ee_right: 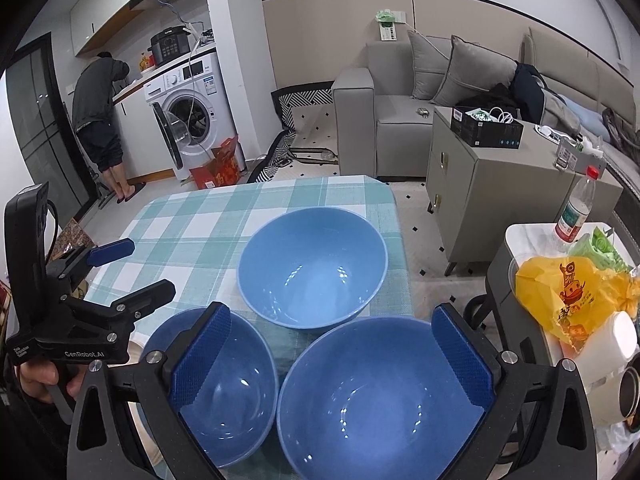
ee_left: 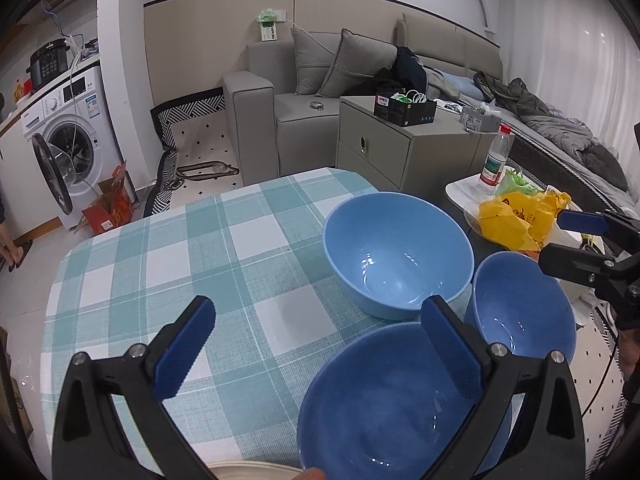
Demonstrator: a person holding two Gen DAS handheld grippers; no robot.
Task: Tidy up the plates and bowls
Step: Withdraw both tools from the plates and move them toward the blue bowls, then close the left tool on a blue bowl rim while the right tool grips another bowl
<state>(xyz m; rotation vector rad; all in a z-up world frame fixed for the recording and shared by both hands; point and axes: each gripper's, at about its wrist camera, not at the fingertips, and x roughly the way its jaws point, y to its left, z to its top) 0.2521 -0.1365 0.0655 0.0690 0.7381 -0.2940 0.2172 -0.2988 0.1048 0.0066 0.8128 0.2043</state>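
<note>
Right wrist view has the only text you can really read: "GenRobot.AI" printed in white on the black body of the left gripper, which a hand holds at the left edge with its jaws spread wide and nothing between them. The yellow plastic bag on the side table has an orange print, and the water bottle beside it has a green and red label, but the writing on both is too small to make out. Three blue bowls sit upright, mouths facing up, on the checked tablecloth of the table: the light blue bowl furthest back, the small bowl front left and the big dark blue bowl front right, all huddled close together. Being round, they have no long axis to speak of. The right gripper hangs over the front two, jaws wide apart and gripping nothing. Left wrist view shows the left gripper open too, its right finger over the rim of the small bowl.
</note>
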